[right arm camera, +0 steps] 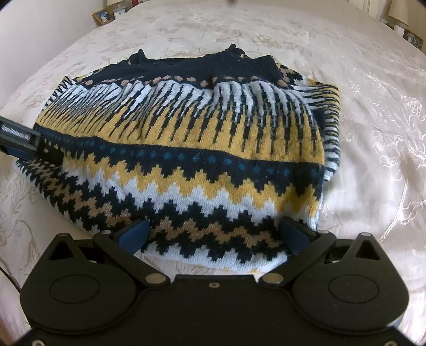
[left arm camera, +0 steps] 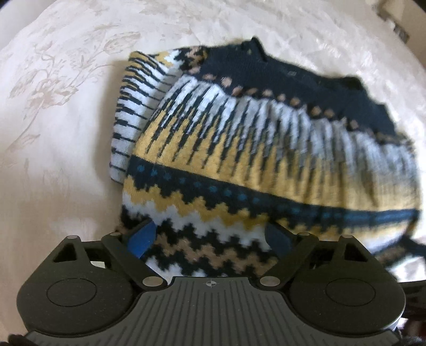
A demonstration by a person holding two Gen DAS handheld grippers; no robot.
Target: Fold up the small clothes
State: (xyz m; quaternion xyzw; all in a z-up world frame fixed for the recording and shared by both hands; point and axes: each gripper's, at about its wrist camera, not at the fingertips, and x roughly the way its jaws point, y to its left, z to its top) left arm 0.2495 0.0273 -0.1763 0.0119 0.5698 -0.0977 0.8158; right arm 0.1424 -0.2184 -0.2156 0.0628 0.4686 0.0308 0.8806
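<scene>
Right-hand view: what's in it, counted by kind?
Knitted jumpers: 1, the patterned jumper lying on the bedspread.
Tongs: 2, the right tongs with jaws wide over the jumper's near hem, and the left tongs reaching in at the left edge.
Framed pictures: 2, one frame far left, another frame far right.
Total: 5.

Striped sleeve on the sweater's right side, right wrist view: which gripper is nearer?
Right. The right gripper straddles the hem just below the sleeve; the left gripper sits at the sweater's opposite, left edge.
</scene>
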